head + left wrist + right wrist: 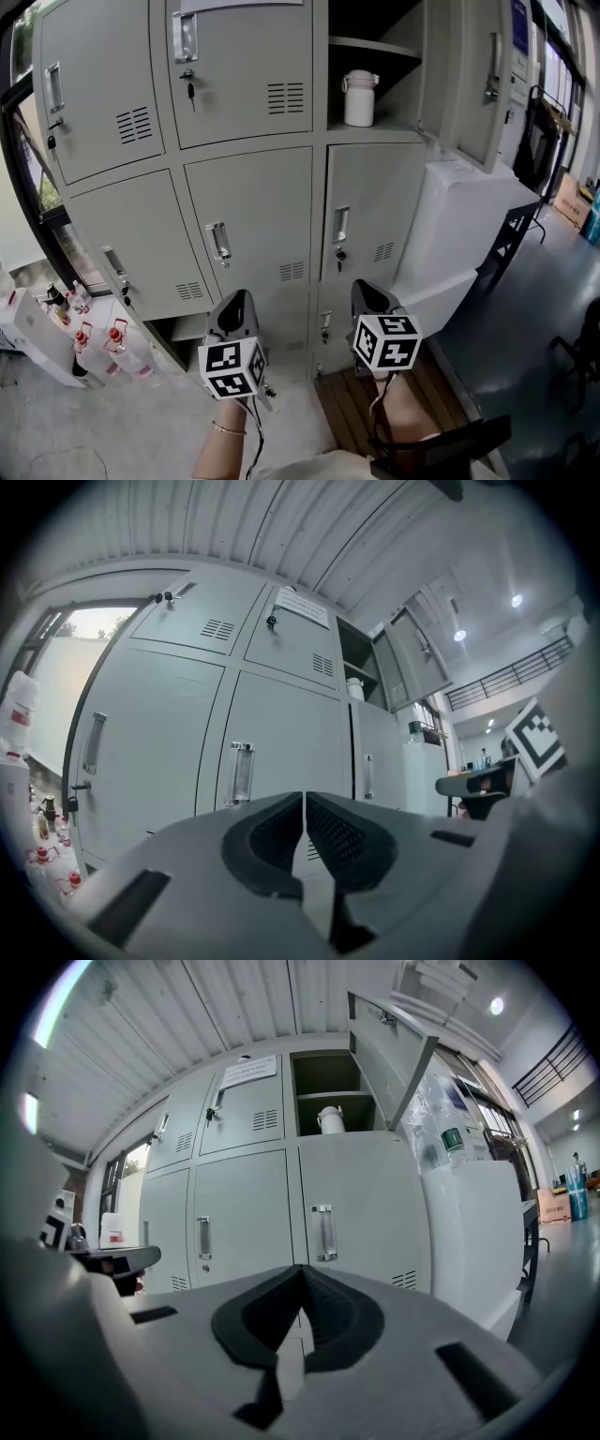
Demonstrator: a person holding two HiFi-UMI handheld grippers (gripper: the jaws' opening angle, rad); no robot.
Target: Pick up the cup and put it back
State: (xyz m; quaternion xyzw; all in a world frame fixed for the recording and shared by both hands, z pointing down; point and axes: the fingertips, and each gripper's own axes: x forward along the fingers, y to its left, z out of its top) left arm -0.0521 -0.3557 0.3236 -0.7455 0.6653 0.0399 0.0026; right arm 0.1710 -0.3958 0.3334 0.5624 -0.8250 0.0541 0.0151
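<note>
The white lidded cup [360, 97] stands in the open grey metal locker [398, 94], upper centre of the head view. The left gripper [234, 302] and right gripper [371, 292] hang low, fingers together and empty, probably because no reach has begun.

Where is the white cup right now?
In the head view, the white cup stands in the open locker compartment at the upper right, under its inner shelf and left of the swung-open door.
</note>
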